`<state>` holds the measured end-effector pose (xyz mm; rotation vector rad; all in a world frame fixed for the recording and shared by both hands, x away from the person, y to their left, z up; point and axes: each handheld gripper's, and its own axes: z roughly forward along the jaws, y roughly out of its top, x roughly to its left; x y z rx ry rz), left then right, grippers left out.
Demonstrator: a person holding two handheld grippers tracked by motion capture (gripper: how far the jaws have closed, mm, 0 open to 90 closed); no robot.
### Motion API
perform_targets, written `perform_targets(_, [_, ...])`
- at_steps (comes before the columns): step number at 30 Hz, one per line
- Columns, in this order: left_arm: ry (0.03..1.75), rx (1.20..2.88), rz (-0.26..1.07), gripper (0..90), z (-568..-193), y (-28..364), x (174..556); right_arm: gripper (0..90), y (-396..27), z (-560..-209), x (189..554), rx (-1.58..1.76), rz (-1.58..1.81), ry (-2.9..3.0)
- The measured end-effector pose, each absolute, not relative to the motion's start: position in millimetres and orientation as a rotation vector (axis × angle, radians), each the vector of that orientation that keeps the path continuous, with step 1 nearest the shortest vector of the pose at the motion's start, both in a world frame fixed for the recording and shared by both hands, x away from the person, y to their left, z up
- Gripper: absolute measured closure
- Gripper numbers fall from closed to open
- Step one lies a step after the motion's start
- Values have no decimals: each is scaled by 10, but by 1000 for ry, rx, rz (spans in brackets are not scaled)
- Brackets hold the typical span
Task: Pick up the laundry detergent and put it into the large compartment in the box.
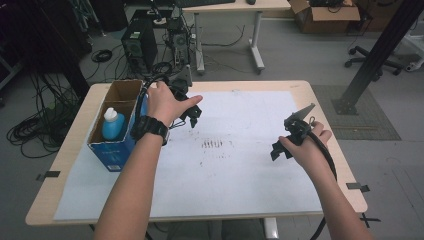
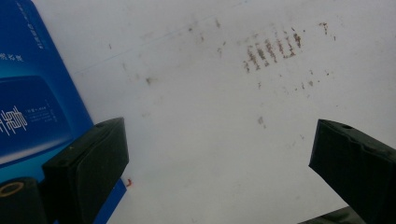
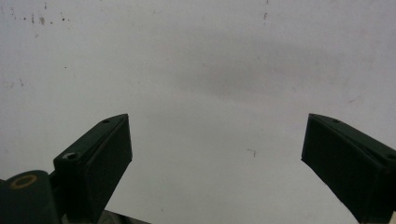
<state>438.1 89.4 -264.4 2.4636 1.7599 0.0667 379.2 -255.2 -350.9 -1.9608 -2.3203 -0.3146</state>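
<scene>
Blue plastic bottle [image 1: 113, 125] sits in the open blue cardboard box [image 1: 114, 152], left of frame; both hand-held grippers, left [image 1: 194, 116] and right [image 1: 278, 149], gape empty, grasp pending.

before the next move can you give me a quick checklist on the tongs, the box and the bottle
1. Left tongs open and empty: ok, jaws stand wide apart over the white sheet with nothing between them.
2. Right tongs open and empty: ok, wide apart over bare sheet.
3. Blue bottle upright in the blue box: ok, its white cap points up in the near compartment.
4. Left tongs near the box: ok, the box wall shows right beside the left jaw; whether they touch, cannot tell.
5. Far compartment of the box free: cannot tell, the left hand partly covers it.
6. Right tongs away from the box: ok, over the sheet's right side.
</scene>
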Motion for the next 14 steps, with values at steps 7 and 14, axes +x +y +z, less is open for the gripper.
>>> perform_targets(7, [1759,2466,61,48,-2642,901,4373,86,-2542,-3511,3775,-1960,-314,-2317])
perform_targets(14, [1757,2470,61,48,-2644,900,4373,84,-2559,-3488,3771,-1961,-323,-2319])
